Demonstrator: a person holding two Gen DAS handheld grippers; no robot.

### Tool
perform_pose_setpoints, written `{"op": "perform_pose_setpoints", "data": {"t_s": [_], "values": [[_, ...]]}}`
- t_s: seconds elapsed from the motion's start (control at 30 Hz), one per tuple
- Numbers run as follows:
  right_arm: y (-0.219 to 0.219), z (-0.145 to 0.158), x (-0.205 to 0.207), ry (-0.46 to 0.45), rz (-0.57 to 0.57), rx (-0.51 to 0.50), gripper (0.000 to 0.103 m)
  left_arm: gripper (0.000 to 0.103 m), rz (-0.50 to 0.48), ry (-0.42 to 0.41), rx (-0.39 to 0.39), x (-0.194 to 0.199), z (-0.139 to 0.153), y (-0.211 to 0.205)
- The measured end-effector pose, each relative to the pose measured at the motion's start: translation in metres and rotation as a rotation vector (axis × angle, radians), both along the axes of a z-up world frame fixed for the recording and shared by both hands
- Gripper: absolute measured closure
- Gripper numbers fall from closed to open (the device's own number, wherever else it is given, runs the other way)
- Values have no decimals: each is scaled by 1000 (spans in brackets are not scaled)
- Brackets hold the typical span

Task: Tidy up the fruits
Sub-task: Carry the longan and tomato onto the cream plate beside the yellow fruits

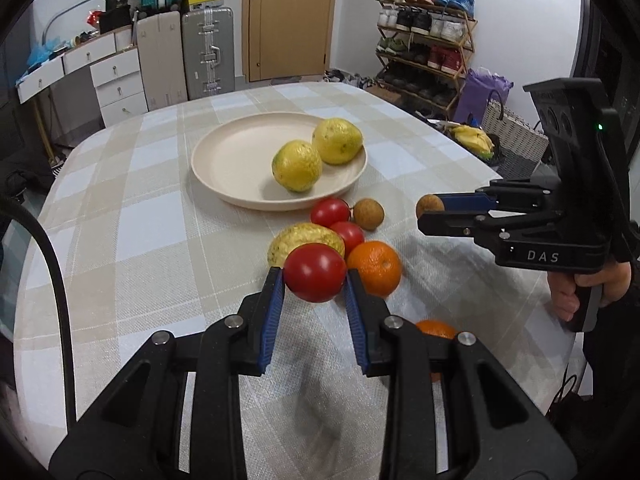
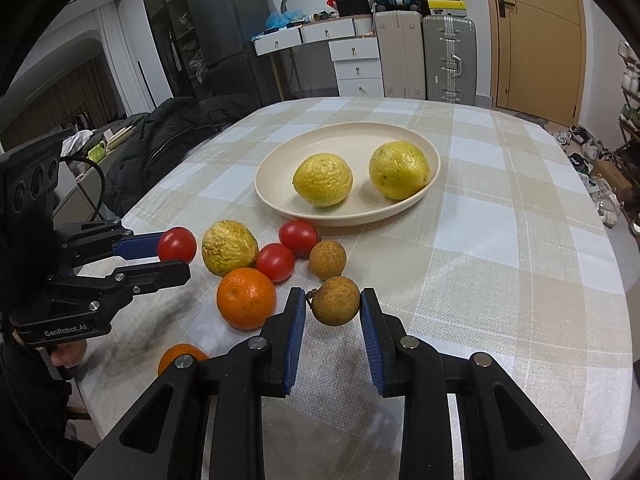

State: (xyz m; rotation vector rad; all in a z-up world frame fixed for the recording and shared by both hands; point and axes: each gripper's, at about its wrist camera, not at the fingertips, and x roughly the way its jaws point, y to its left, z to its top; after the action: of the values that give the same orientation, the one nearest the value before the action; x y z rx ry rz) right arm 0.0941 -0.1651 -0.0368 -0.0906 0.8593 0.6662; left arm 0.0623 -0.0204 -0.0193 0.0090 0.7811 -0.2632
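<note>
A red tomato (image 1: 315,273) sits pinched between the blue pads of the left gripper (image 1: 314,280), centre frame, clear of the cloth. In the right wrist view a brown longan (image 2: 335,300) is clamped in the right gripper (image 2: 334,304), low centre. Behind them lie two more tomatoes (image 1: 338,222), an orange (image 1: 375,267) and a wrinkled yellow fruit (image 1: 306,242). Beyond, the plate (image 1: 224,160) holds two yellow fruits (image 1: 316,154).

Both wrist cameras look forward and steeply down at close range toward the cream plate (image 1: 224,184) (image 2: 276,196), the left from its near-left, the right from its near-right.
</note>
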Motion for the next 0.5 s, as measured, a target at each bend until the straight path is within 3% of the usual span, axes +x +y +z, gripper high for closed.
{"op": "perform_pose_setpoints", "data": {"t_s": [0.5], "values": [[-1, 13, -2, -58, -18, 62, 74, 75, 103, -93, -3, 2, 16, 11]]}}
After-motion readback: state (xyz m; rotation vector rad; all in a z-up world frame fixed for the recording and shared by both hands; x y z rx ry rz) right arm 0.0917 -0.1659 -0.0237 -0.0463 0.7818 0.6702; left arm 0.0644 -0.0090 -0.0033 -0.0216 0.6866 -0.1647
